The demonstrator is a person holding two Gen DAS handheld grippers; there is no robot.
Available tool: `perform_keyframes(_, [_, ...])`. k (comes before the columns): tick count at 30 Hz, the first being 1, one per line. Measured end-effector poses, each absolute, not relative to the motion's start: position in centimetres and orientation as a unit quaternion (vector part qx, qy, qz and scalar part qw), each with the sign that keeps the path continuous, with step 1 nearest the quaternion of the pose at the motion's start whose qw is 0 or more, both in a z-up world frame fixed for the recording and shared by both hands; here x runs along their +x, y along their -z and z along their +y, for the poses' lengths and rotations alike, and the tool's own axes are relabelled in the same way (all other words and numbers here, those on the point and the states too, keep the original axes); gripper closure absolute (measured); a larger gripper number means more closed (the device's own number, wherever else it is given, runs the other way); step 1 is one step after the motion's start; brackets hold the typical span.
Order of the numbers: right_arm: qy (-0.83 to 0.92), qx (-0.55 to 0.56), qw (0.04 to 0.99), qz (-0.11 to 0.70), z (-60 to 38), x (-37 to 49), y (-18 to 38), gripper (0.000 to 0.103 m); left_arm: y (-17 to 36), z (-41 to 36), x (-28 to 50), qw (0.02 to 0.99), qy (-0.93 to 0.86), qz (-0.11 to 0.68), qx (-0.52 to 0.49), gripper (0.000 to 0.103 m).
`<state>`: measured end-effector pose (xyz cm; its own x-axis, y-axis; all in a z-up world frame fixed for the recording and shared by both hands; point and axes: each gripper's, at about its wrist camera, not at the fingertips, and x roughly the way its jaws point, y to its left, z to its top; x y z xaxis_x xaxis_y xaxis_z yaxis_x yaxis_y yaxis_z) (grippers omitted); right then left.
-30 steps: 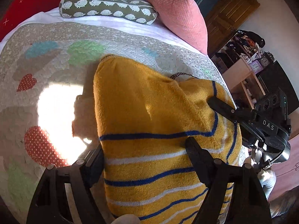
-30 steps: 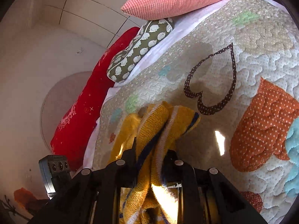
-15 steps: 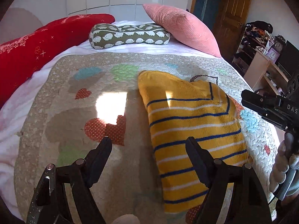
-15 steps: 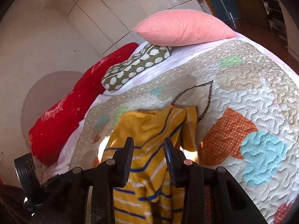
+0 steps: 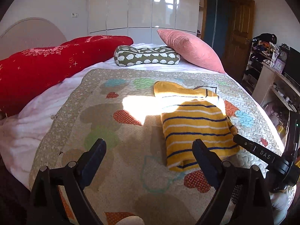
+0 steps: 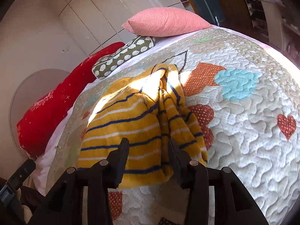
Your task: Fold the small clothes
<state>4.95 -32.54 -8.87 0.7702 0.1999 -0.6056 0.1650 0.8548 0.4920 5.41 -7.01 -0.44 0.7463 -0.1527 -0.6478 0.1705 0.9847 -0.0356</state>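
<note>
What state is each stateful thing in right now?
yellow striped garment: folded, lying on the quilt, released.
left gripper: open, empty, jaws just widened.
right gripper: open, empty above the garment, jaws just been opening.
wooden door: open.
pink pillow: propped up, tilted.

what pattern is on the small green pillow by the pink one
Olive green with rows of white hedgehog-like shapes on the small pillow; clearest in the left wrist view.

Upper left lies a red bolster [image 5: 46, 69]; top centre, a green patterned cushion [image 5: 146, 58] beside a pink pillow [image 5: 189, 50]; white wardrobe [image 5: 142, 5] behind.
</note>
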Motion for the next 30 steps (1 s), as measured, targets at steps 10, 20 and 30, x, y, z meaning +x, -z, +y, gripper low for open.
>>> perform_keyframes(10, [0.067, 0.209, 0.927, 0.303, -30.8, -4.0, 6.7, 0.044, -1.6, -6.8, -0.4, 0.953, 0.071, 0.294, 0.014, 0.0])
perform_keyframes(20, [0.057, 0.185, 0.913, 0.359, -27.2, -4.1, 9.5, 0.037, -0.7, -5.7, 0.1, 0.943, 0.072, 0.324, -0.018, 0.0])
perform_keyframes(30, [0.08, 0.169, 0.912, 0.366, -27.2, -3.9, 9.8, 0.037, 1.1, -6.2, 0.9, 0.927, 0.094, 0.363, -0.021, 0.0])
